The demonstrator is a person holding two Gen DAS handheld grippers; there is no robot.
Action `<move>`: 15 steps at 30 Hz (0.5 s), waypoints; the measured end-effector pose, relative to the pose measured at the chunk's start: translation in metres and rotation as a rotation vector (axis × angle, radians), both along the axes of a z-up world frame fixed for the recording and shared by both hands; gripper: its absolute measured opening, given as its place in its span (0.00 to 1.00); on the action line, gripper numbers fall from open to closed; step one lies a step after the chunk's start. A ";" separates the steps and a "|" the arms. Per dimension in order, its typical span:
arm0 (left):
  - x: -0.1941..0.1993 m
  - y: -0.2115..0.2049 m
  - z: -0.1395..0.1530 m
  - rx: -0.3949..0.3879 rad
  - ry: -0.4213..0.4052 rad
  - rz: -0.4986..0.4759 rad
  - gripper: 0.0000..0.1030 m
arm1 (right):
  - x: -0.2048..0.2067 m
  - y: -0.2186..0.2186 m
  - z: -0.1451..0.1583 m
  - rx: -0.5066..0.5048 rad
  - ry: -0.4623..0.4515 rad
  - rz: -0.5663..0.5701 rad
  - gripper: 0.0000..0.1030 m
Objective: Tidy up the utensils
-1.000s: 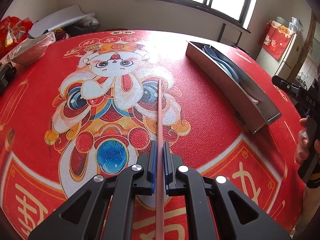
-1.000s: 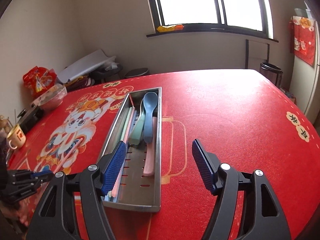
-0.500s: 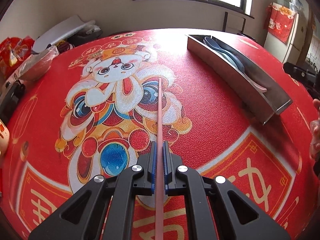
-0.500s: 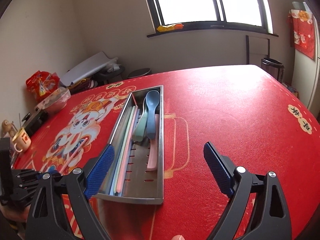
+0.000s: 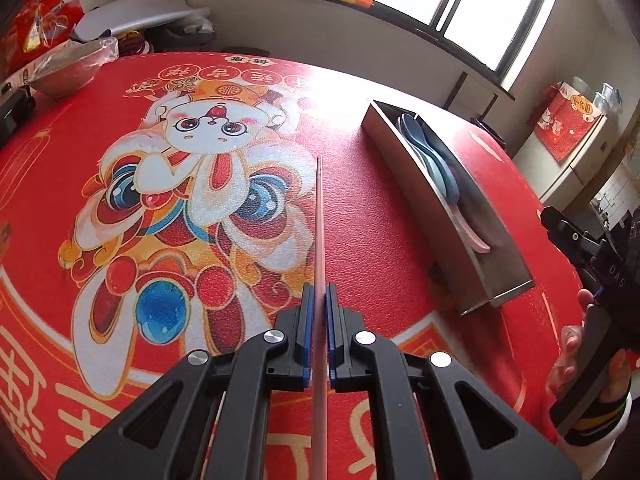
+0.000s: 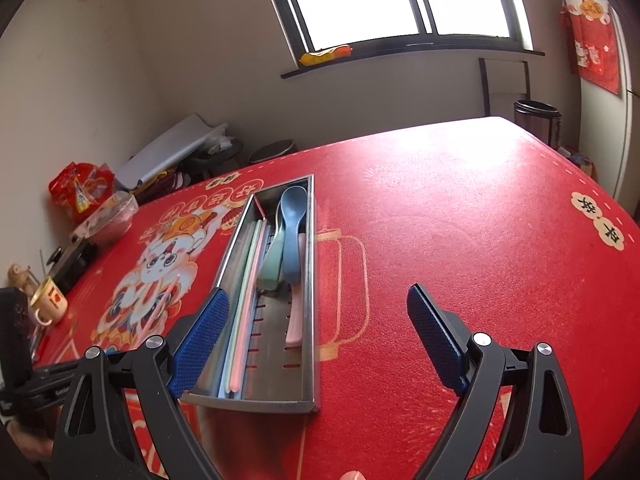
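Over the tabletop (image 5: 380,208), left tool (image 5: 319,300) pinches a pink chopstick (image 5: 319,224), right tool (image 6: 316,320) gapes empty; that thin stick could pivot and miss the tray (image 6: 308,360).

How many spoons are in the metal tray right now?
3, all in the metal tray: a blue spoon, a green spoon beside it, and a pink spoon nearest the camera. Others may be hidden underneath.
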State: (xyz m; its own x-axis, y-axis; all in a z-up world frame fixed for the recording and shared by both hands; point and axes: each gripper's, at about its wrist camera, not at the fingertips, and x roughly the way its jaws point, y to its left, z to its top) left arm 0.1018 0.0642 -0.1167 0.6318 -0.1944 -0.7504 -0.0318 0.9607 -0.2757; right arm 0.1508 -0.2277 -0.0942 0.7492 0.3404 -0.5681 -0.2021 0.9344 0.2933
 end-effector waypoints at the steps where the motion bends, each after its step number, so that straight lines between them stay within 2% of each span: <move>1: 0.001 -0.003 0.001 -0.011 -0.002 -0.001 0.06 | 0.001 -0.001 0.000 0.003 0.004 -0.004 0.85; 8: 0.021 -0.023 0.018 -0.094 -0.036 0.011 0.06 | 0.005 -0.014 -0.004 0.035 0.029 -0.050 0.85; 15: 0.061 -0.068 0.039 -0.173 -0.072 0.004 0.06 | 0.011 -0.025 -0.005 0.054 0.046 -0.085 0.85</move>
State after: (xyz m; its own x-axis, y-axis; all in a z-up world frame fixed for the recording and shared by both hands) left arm 0.1628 -0.0039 -0.0781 0.6839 -0.3137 -0.6586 -0.0102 0.8986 -0.4386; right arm 0.1615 -0.2525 -0.0988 0.7501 0.3083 -0.5850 -0.1084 0.9301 0.3510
